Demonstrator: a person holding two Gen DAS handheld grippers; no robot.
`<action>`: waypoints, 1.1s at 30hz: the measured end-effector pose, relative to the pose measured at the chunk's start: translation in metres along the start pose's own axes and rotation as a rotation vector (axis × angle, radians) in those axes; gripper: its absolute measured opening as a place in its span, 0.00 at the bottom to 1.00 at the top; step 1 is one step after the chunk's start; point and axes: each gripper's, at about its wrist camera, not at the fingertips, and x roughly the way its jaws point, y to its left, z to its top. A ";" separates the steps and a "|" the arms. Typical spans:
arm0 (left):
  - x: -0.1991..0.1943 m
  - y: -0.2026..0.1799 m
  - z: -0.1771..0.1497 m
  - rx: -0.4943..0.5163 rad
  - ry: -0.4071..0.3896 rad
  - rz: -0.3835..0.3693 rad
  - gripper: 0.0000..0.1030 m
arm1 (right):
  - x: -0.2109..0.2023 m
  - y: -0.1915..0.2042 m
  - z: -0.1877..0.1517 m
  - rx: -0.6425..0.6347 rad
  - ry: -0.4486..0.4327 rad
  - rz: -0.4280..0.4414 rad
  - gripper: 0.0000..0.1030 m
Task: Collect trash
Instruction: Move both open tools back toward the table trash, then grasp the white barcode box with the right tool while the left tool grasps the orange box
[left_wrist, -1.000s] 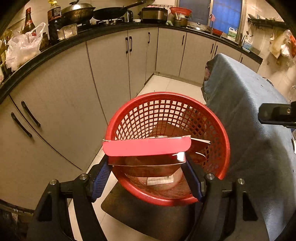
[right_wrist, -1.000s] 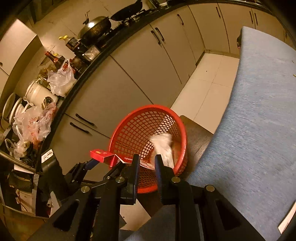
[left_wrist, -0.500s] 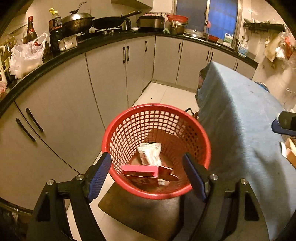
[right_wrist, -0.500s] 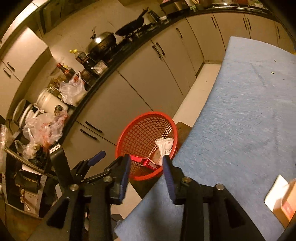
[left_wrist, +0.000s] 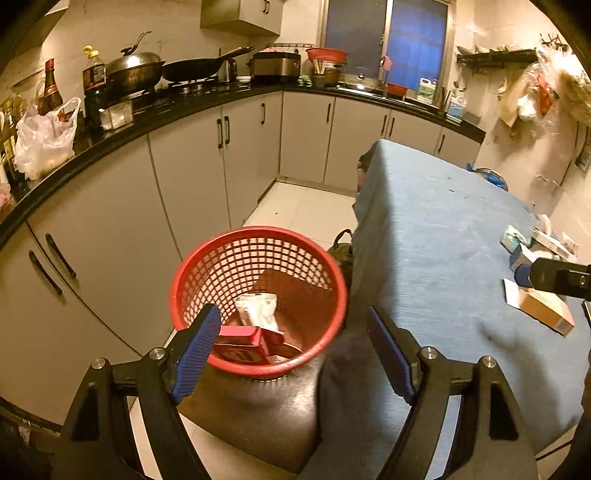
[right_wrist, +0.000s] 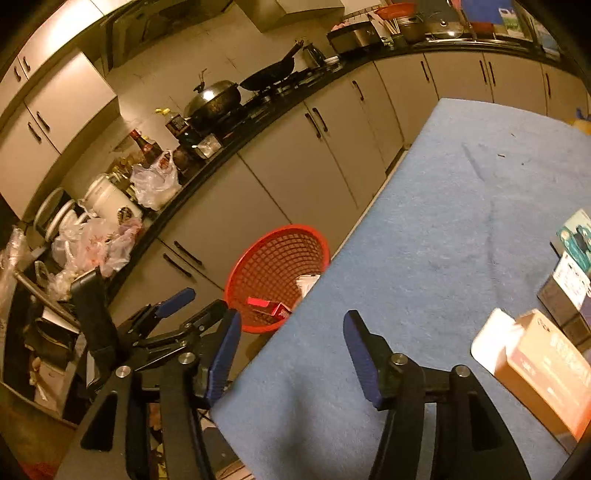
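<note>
In the left wrist view, the left tool (left_wrist: 291, 343) fills the bottom of the frame with its blue-padded jaws spread wide and opening further; nothing is held between them. Just beyond the pads, at the centre of the frame, a red mesh basket (left_wrist: 207, 266) stands on a dark stool (left_wrist: 258, 410) on the floor. Inside the basket lie a red carton (left_wrist: 240, 341), near the lower rim, and a white wrapper (left_wrist: 258, 308) just above it. To the right of the basket, a tabletop covered in blue cloth (left_wrist: 436, 236) runs toward the upper right. At the right edge of the frame, an orange-brown box (left_wrist: 546, 308) rests on the cloth, with small packages behind it.

In the right wrist view, the right tool (right_wrist: 291, 354) sits at the bottom centre over the near edge of the blue cloth, its jaws apart and opening, gripping nothing. The basket appears at the centre left, beside the tabletop's edge, with the red carton and wrapper visible inside. The left tool shows at the lower left. The orange-brown box lies at the lower right.
</note>
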 end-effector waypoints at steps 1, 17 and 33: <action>-0.002 -0.004 0.001 0.006 -0.001 -0.003 0.78 | -0.004 -0.003 -0.002 0.005 -0.002 0.007 0.61; -0.023 -0.099 0.008 0.130 0.021 -0.175 0.78 | -0.132 -0.138 -0.036 0.147 -0.099 -0.204 0.61; -0.011 -0.174 -0.001 0.206 0.142 -0.333 0.81 | -0.125 -0.157 -0.077 0.234 0.045 0.025 0.70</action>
